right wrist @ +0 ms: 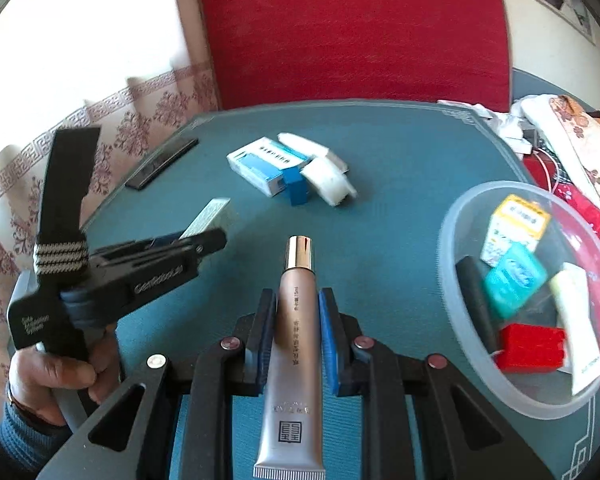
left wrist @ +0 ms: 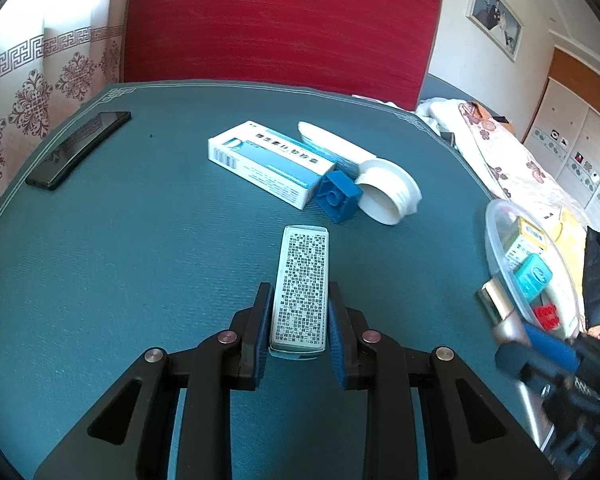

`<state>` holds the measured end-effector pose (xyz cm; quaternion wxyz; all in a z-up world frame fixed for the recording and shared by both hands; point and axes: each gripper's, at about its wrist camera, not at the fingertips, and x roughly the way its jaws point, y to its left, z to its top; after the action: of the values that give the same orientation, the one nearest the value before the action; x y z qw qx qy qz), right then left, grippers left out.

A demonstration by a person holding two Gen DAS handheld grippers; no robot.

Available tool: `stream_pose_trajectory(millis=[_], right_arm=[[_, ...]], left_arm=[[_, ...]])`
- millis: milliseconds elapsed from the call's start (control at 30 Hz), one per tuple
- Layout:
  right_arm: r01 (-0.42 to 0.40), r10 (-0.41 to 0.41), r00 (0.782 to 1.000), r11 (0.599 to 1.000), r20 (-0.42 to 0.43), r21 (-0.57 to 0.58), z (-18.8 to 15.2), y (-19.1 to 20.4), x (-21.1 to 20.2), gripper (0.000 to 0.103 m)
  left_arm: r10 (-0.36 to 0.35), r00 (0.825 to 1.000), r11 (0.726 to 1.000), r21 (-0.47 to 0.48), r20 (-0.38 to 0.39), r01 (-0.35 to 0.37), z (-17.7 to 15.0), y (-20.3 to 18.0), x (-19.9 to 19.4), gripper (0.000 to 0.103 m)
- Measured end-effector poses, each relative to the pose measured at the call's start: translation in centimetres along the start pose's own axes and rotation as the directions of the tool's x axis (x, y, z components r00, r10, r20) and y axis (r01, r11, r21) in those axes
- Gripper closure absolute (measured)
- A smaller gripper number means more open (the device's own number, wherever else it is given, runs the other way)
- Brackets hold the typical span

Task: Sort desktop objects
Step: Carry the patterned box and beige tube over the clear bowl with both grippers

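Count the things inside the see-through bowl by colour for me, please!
In the clear bowl, seen from the right wrist:
Yellow-and-white box: 1
Teal box: 1
Black item: 1
White tube: 1
Red block: 1
Total: 5

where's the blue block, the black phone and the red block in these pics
blue block [left wrist: 337, 196], left wrist view, on its front face
black phone [left wrist: 78, 148], left wrist view, middle of its screen
red block [right wrist: 530, 347], right wrist view, on its side, inside the plastic bowl [right wrist: 450, 248]
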<state>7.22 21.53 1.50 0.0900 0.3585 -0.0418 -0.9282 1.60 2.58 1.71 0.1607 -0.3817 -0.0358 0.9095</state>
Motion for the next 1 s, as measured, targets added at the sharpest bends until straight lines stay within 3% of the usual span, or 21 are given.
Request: stream_pose_trajectory(millis=[467,767,1000], right_arm=[[0.123,-0.137,0.986,0.983,0.091,0.137,0.6,-6.0,-3.9,0.079],[0.191,-0.213,0.974,0.957,0.082,0.217,-0.2,-11.1,-4.1,0.079],[0.212,-0.237,0.969,0.940,0.066,0.269,-0.3,-15.0,-3.1,0.079]], left_arm=[[-0.045,0.999,0.996,0.075,-0.013,0.045,-0.1,-4.0,-0.9,0.075],[-0.083,0.996,0.984,0.158,-0.022,0.085,0.2,-8.3,-1.2,0.075],[-0.122,0.990,0.959,0.249,-0.066,0.134,-0.1,-13.4,-0.5,0.075]])
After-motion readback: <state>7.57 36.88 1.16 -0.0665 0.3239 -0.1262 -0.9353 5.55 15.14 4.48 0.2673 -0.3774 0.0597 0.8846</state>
